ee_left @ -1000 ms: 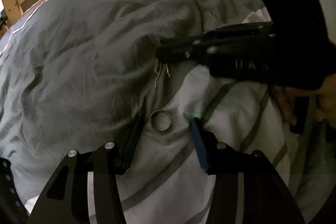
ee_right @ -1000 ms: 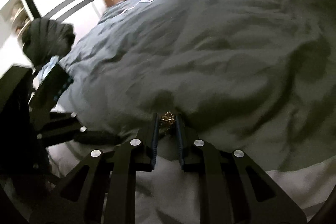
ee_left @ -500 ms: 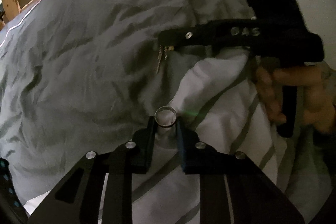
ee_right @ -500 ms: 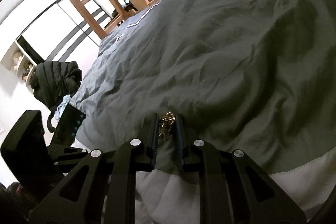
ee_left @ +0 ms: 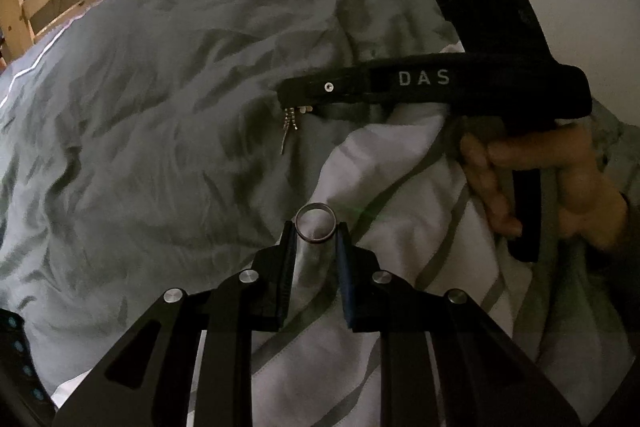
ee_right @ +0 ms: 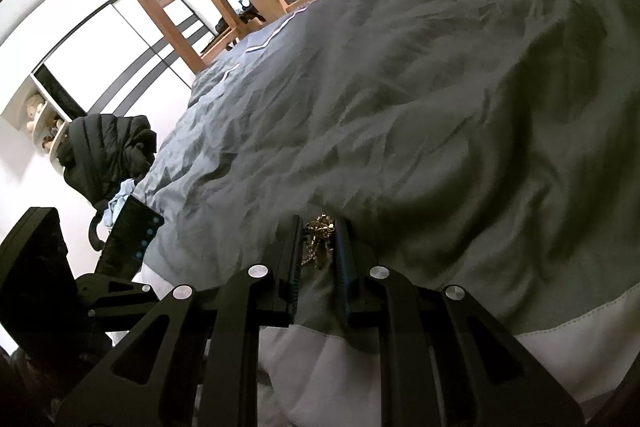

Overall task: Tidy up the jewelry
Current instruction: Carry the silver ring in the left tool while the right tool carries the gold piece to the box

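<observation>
While the left gripper (ee_left: 316,233) pinches a silver ring (ee_left: 315,223) at its fingertips above the white striped pillow (ee_left: 384,195), the right gripper (ee_right: 318,235) is clenched on a gold chain (ee_right: 317,241), which dangles over the grey duvet (ee_right: 420,107).

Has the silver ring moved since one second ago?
Yes. The ring lay loose on the white striped sheet; now the left gripper is shut on it and holds it over the sheet.
</observation>
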`<state>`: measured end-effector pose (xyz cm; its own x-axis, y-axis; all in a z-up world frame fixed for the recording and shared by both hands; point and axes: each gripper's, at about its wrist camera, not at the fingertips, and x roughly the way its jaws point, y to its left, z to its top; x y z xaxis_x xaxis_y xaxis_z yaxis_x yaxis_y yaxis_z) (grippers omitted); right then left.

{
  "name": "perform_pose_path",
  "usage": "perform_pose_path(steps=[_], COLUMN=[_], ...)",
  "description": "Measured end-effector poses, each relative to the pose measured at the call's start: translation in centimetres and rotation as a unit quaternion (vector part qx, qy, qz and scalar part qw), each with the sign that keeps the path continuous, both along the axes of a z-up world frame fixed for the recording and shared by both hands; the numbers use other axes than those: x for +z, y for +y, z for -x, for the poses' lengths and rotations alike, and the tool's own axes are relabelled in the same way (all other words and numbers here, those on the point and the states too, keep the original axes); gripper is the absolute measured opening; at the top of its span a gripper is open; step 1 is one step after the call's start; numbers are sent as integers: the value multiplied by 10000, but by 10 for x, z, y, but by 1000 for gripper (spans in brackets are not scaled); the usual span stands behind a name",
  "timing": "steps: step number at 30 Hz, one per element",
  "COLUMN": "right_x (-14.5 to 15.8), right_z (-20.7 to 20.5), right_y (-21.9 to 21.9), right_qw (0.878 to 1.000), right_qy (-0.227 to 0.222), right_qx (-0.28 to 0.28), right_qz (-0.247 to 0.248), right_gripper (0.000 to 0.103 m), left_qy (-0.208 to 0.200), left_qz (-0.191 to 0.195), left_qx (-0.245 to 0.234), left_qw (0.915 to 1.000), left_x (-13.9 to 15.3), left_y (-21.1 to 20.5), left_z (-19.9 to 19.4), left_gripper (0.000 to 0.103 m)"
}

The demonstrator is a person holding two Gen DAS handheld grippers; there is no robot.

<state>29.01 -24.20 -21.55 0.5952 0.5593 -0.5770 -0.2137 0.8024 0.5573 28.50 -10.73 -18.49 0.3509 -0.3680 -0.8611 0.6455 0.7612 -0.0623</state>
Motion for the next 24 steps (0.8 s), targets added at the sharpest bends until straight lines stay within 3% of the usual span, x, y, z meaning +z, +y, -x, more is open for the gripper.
perform_pose_path(steps=[13, 24], right_x=[24, 64], right_z=[8, 35], right_y=[1, 7], right_qw=[9995, 9979], right_qy=[-289, -640], right_qx=[-26, 1], right_qz=[-86, 45], right_gripper=[16, 16], left_qy=[-220, -728], left_qz=[-23, -9], left_qx=[137, 618], left_qw=[9997, 9954], left_x=[19, 71], left_y=[13, 52], left_z=[15, 42], left_gripper=[18, 18])
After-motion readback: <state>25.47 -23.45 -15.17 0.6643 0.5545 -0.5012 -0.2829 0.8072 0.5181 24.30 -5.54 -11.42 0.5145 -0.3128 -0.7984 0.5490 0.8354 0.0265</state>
